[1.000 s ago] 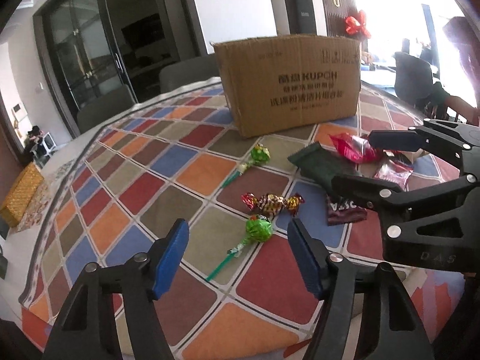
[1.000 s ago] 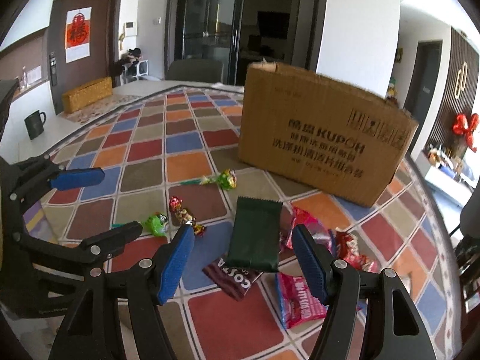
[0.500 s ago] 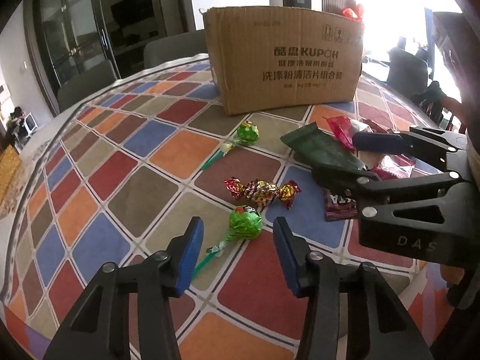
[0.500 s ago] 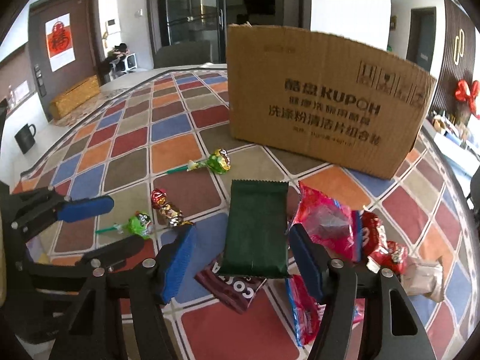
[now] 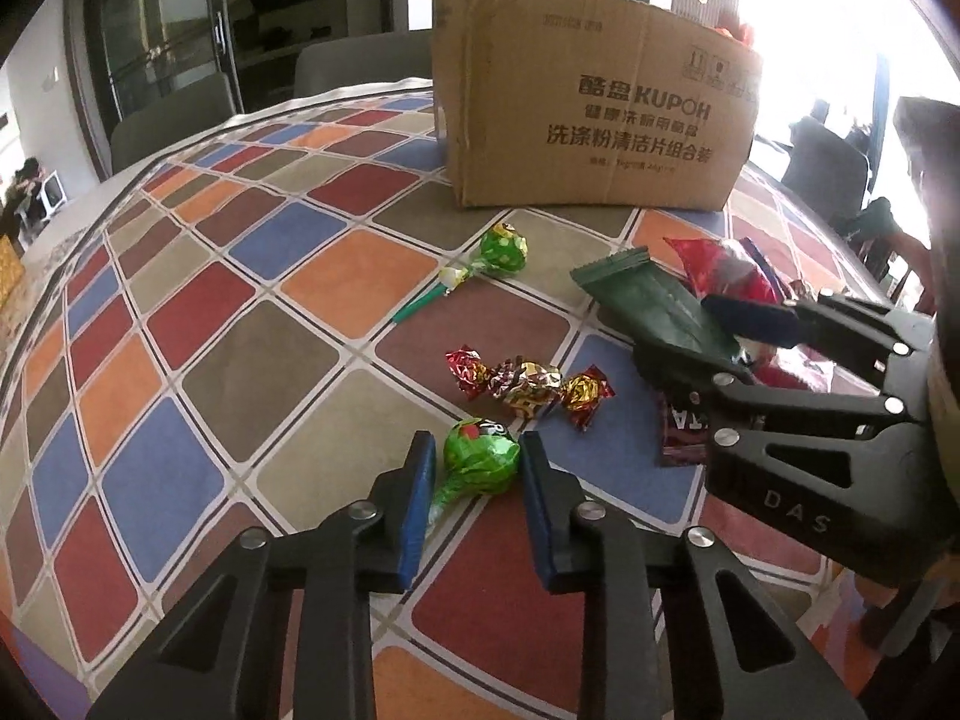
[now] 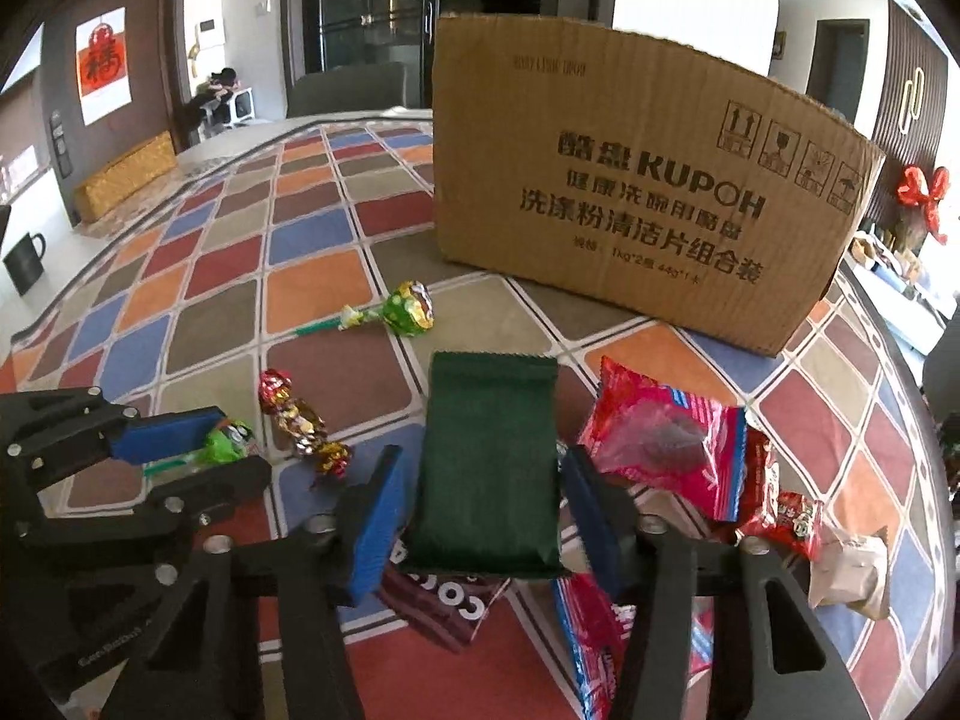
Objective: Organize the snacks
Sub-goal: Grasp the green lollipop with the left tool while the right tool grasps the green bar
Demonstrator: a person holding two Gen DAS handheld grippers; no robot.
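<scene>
The left gripper (image 5: 477, 468) is straddling the green lollipop (image 5: 481, 463), jaws apart; the right gripper (image 6: 483, 516) is bracketing the dark green packet (image 6: 489, 462), unclosed. Closing risks the slick wrapper squirting forward.

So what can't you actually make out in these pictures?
- Cardboard box: its inside, both views; only the outer wall shows.
- Dark "COS..." packet: full name, right view; hidden under the green pouch and right tongs.
- Near lollipop: stick, left view; behind the left tongs.

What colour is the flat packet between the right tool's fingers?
Dark green packet, clearest in the right wrist view.
</scene>
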